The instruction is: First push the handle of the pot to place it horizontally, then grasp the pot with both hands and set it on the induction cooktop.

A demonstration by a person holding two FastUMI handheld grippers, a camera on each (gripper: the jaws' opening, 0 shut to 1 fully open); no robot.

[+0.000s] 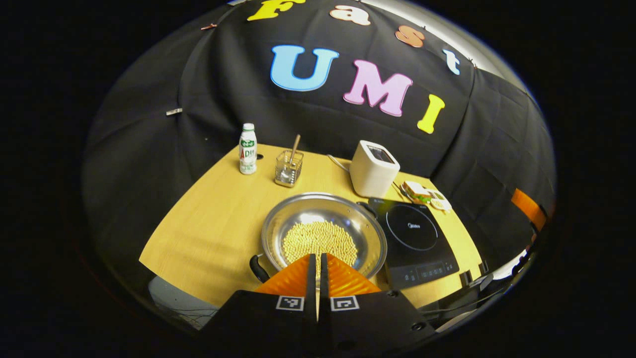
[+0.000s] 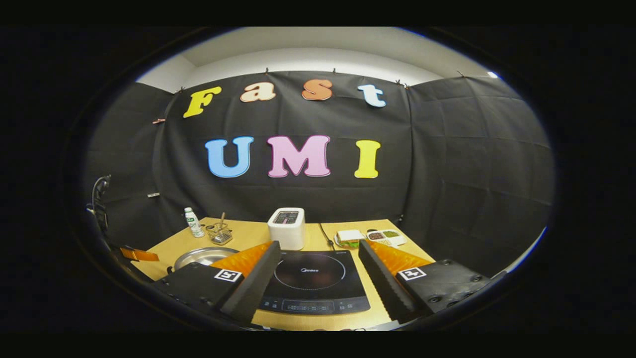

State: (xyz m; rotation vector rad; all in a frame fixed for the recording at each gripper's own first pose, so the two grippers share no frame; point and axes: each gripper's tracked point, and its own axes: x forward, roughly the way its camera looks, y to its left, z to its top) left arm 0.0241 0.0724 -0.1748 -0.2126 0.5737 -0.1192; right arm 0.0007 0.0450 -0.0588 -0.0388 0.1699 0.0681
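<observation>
Over pot (image 1: 324, 233): left tongs (image 1: 318, 263) seemingly closed.

pot (image 2: 202, 256): right gripper view, mostly hidden behind a finger; only a rim arc shows
pot near rim (image 1: 323, 233): left gripper view, covered by the fingers
cooktop (image 2: 313, 283): side edges hidden behind both fingers
cooktop panel: markings too small to tell
trays (image 2: 386, 236): contents too small to tell
bottle (image 1: 248, 149): label blurred
</observation>
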